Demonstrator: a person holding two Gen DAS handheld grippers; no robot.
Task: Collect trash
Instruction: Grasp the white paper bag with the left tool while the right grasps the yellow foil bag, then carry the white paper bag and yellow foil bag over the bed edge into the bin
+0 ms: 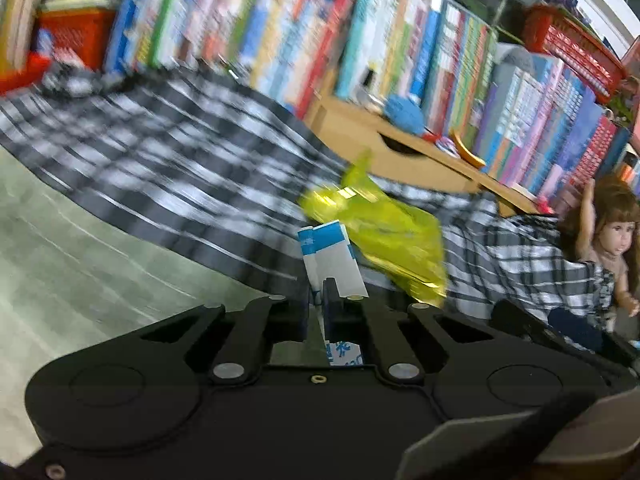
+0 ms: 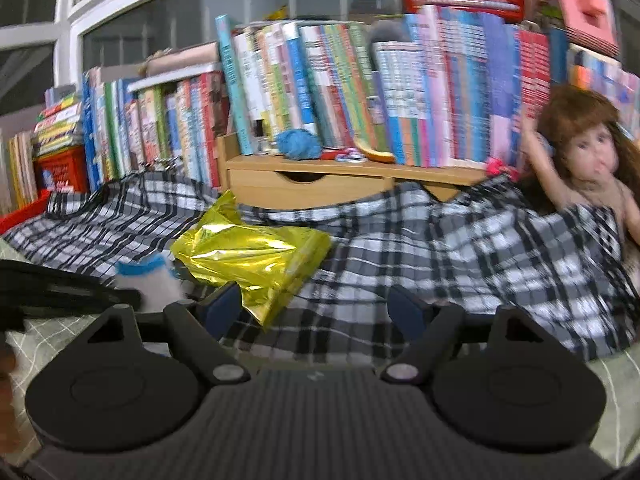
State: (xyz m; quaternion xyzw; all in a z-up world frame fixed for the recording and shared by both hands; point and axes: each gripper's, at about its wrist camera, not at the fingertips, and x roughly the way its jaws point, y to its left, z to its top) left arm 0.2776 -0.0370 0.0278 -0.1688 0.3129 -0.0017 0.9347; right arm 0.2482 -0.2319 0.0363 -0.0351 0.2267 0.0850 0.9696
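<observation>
My left gripper (image 1: 319, 286) is shut on a white-and-blue wrapper (image 1: 334, 258), which sticks up between its fingers. Just beyond it a crumpled yellow foil bag (image 1: 384, 236) lies on black-and-white plaid cloth (image 1: 160, 160). In the right wrist view the same foil bag (image 2: 248, 258) lies on the plaid cloth (image 2: 420, 248), just past the left fingertip (image 2: 224, 306). My right gripper (image 2: 316, 308) is open with nothing between its fingers. The white-and-blue wrapper (image 2: 148, 280) and the black left gripper show at the left edge there.
Rows of upright books (image 2: 360, 88) fill the back, with a low wooden drawer unit (image 2: 320, 178) in front carrying a blue yarn ball (image 2: 298, 144). A doll (image 2: 588, 160) sits at the right. Red baskets (image 1: 76, 36) stand at the left. Pale green bedding (image 1: 60, 248) lies in front.
</observation>
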